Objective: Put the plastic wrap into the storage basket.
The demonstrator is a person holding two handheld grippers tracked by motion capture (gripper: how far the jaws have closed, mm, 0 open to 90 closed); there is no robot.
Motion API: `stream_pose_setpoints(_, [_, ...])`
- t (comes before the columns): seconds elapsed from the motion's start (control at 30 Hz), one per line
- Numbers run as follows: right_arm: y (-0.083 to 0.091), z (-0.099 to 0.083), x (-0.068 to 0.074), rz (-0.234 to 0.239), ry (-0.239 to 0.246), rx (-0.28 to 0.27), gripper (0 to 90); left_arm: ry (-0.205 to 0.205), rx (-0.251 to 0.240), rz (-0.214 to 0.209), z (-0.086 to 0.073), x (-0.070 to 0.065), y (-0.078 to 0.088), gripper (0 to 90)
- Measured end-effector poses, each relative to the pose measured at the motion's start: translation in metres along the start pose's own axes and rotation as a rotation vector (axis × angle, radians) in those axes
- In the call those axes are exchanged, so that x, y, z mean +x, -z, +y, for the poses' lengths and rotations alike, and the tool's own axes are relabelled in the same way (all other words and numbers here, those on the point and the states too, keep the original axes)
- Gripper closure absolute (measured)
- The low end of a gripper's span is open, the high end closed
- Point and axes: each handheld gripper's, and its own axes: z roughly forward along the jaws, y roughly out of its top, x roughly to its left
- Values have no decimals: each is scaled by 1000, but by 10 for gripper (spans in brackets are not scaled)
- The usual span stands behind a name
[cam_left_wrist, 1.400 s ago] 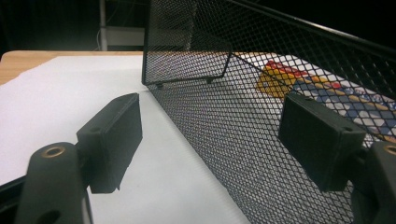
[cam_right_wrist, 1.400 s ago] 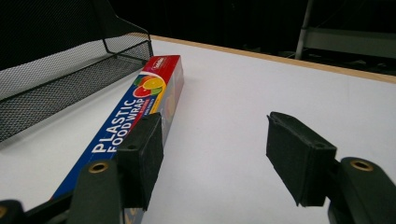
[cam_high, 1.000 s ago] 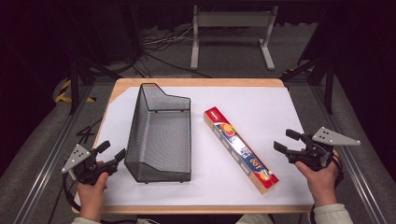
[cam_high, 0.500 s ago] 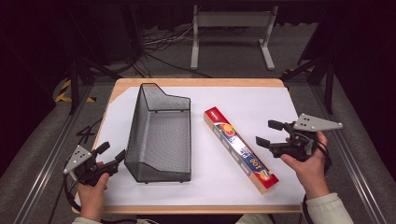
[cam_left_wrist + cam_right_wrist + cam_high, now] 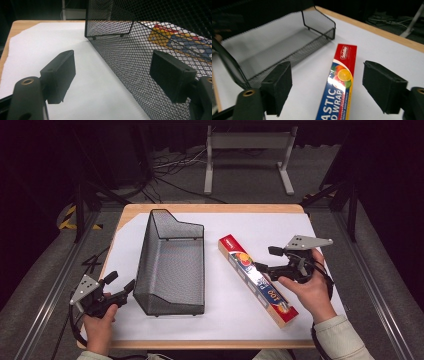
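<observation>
Plastic wrap box [image 5: 257, 279] — long, red and blue, printed "100"; the right gripper view reads "ASTIC WRAP", first letters cut off. It lies flat on the white sheet, right of the mesh basket [image 5: 172, 265]. Left gripper [image 5: 120, 282]: low at the basket's near corner, jaws apart, empty. Right gripper [image 5: 268, 259]: over the box, jaws just closing — apart, not touching it.
</observation>
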Motion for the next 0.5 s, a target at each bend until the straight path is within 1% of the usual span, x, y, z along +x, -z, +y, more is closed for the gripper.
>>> stream_pose_setpoints(0.13, [-15, -4, -6, -24, -50, 75, 274, -6, 5, 6, 0, -1, 0, 216])
stream_pose_setpoints(0.17, [-20, -6, -8, -29, -71, 107, 271, -9, 6, 5, 0, -1, 0, 215])
stream_pose_setpoints(0.2, [-23, -7, -9, -31, -76, 123, 274, -9, 7, 6, 0, -1, 0, 216])
stream_pose_setpoints(0.27, [-35, -12, -12, -50, -83, 186, 257, -10, 8, 6, 0, -1, 0, 215])
stream_pose_setpoints(0.3, [-35, -12, -12, -50, -83, 186, 257, -10, 10, 8, -1, -1, 0, 215])
stream_pose_setpoints(0.37, [-42, -16, -13, -64, -92, 226, 256, -10, 11, 11, -1, -1, 0, 215])
stream_pose_setpoints(0.47, [-53, -21, -16, -33, -132, 280, 237, -10, 15, 8, -1, 0, 0, 219])
stream_pose_setpoints(0.5, [-60, -25, -16, -29, -144, 318, 222, -12, 18, 11, -1, -1, 0, 221])
